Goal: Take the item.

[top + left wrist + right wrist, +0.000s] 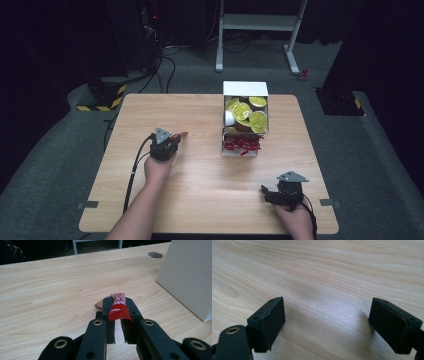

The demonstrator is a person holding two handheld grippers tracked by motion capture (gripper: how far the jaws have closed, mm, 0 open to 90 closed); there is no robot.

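Note:
My left gripper (pixel 118 305) is shut on a red-and-white wrapped snack stick (pixel 119 307), whose brown tip pokes out past the jaws just above the wood. From above, that left gripper (pixel 175 137) sits left of centre on the table, the snack stick (pixel 179 135) pointing right toward the white box (pixel 245 89). The box holds yellow-lidded cups (pixel 245 112) at its far end and red wrapped sticks (pixel 242 144) at its near end. My right gripper (pixel 327 320) stands open over bare wood, nothing between its pads; the high view shows that right gripper (pixel 265 192) near the front right edge.
The wooden table (pixel 200 190) has a round cable hole (pixel 155 254) behind the box's white side wall (pixel 190 277). Beyond the table stand a white frame (pixel 257 22) and dark equipment with cables on grey carpet.

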